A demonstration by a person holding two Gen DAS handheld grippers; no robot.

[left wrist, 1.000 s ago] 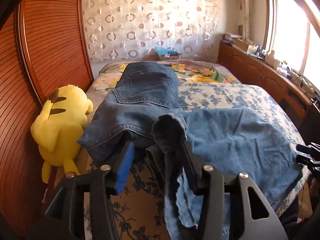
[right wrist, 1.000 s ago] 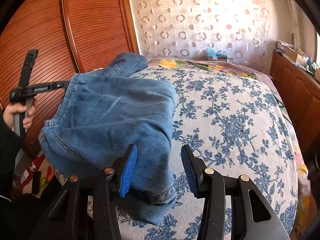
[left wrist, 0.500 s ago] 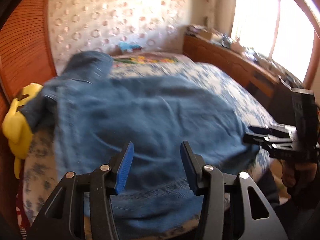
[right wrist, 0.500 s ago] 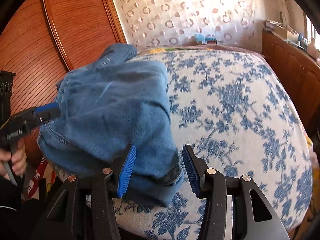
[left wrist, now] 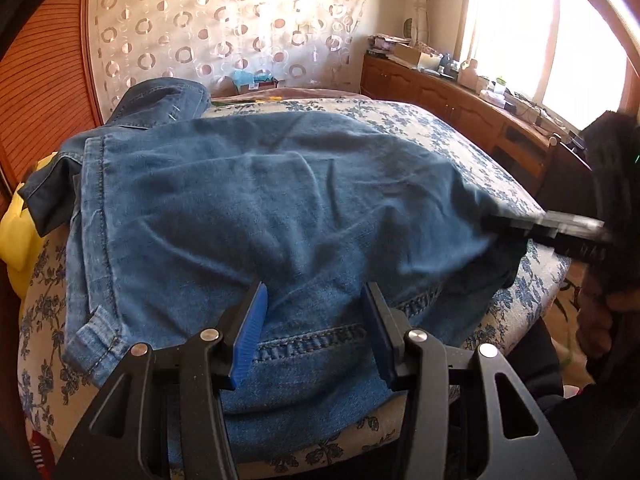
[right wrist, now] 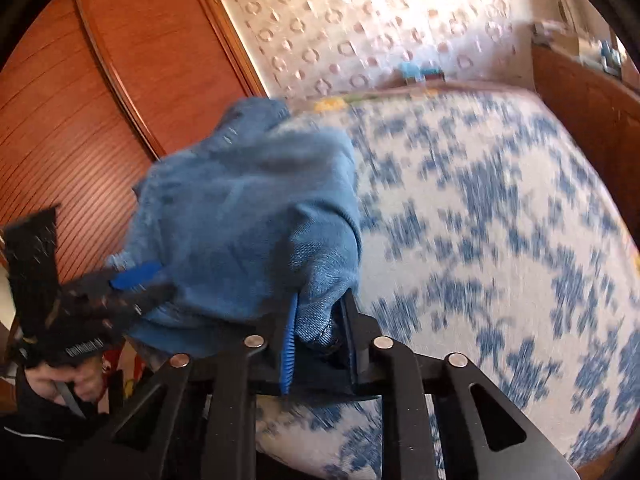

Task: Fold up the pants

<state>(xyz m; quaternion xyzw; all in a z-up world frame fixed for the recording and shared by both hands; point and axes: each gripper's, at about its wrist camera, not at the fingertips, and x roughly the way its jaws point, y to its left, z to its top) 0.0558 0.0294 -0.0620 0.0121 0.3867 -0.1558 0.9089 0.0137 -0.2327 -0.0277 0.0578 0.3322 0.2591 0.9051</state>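
Blue jeans (left wrist: 280,200) lie folded over on the bed, their hem nearest in the left wrist view. My left gripper (left wrist: 316,312) hovers just over that hem, open, with its pads clear of the cloth. The right gripper (right wrist: 320,328) is closing its jaws on a bunched fold of the jeans (right wrist: 248,216), and denim fills the narrow gap between the pads. The left wrist view shows the right gripper (left wrist: 504,226) biting the jeans' right corner. The right wrist view, which is blurred, shows the left gripper (right wrist: 140,280) at the jeans' left edge.
The bed's blue floral cover (right wrist: 500,220) stretches to the right. A yellow plush toy (left wrist: 16,240) sits at the bed's left side against a wooden wardrobe (right wrist: 100,100). A cluttered wooden cabinet (left wrist: 460,96) runs under the window. A hand (right wrist: 64,384) grips the left tool.
The denim that hung at my left gripper's fingers now lies spread over the bed, and that gripper swung right and lower. The right gripper's jaws closed on the jeans' fold.
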